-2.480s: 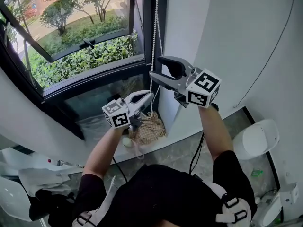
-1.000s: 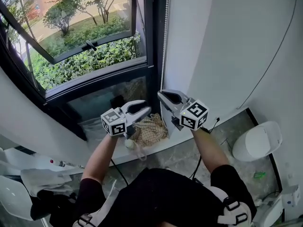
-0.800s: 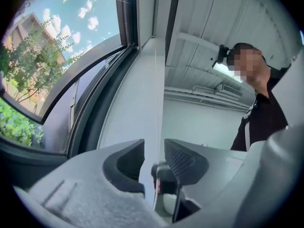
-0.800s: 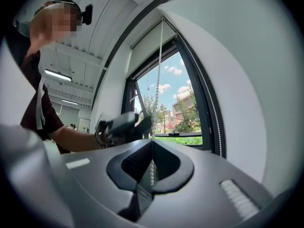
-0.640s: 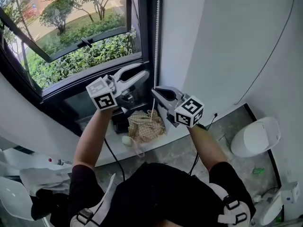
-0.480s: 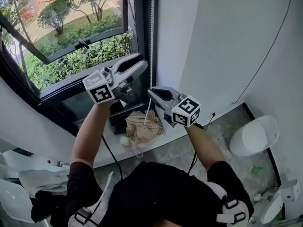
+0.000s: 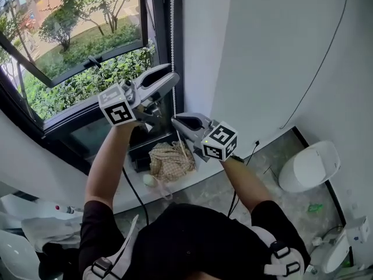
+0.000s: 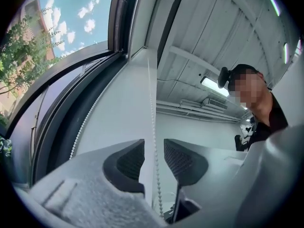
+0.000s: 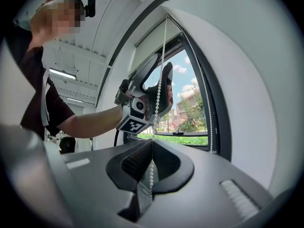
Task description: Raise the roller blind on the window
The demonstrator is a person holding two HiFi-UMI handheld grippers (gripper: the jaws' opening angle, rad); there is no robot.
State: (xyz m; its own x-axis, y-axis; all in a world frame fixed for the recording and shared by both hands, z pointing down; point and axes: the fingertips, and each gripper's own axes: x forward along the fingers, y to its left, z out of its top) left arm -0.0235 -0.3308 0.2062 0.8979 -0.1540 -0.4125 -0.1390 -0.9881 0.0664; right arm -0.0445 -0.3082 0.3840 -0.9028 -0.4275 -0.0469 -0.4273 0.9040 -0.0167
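Note:
A white bead chain [image 7: 172, 34] hangs beside the dark window frame [image 7: 152, 16]. My right gripper [image 7: 175, 120] is shut on the bead chain [image 9: 159, 87], which runs up out of its closed pads [image 9: 151, 161]. My left gripper [image 7: 173, 73] sits just above it on the same chain. In the left gripper view the bead chain [image 8: 151, 103] passes between the ribbed pads [image 8: 131, 160] with a gap on each side; the jaws are closing. The right gripper view shows the left gripper [image 9: 153, 95] around the chain. A pale blind edge [image 9: 149, 38] shows at the window top.
A woven bag [image 7: 169, 159] lies on the low sill under the grippers. The white wall [image 7: 262, 51] stands right of the chain, with a thin black cable [image 7: 317, 77] on it. A white round bin [image 7: 306, 168] stands on the floor at right. Shrubs show outside.
My right gripper came down along the chain from high to low. My left gripper rose from beside the bag to the chain, above the right gripper.

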